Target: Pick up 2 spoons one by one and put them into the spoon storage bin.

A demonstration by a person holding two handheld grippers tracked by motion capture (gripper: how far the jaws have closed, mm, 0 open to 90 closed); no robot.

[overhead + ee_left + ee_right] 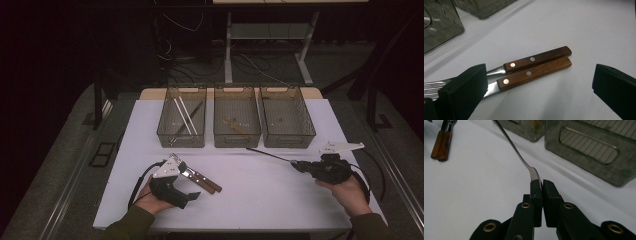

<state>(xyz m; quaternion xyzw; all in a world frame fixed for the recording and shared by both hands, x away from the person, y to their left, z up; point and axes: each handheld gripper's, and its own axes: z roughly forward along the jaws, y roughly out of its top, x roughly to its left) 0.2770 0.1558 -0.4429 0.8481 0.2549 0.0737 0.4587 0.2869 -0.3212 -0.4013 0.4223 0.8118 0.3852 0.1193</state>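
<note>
Two wooden-handled forks lie side by side on the white table. My left gripper is open beside them. In the left gripper view the brown handles lie on the table between the wide-apart jaws of the left gripper, untouched. My right gripper, at the table's right, is shut on one end of a thin metal utensil whose stem points left toward the bins. In the right gripper view the right gripper pinches the utensil at its widened end. The forks show far off.
Three clear bins stand in a row at the back. The left bin holds white and dark sticks, the middle bin holds a wooden piece, and the right bin looks nearly bare. The right bin's handled end wall is close to the right gripper.
</note>
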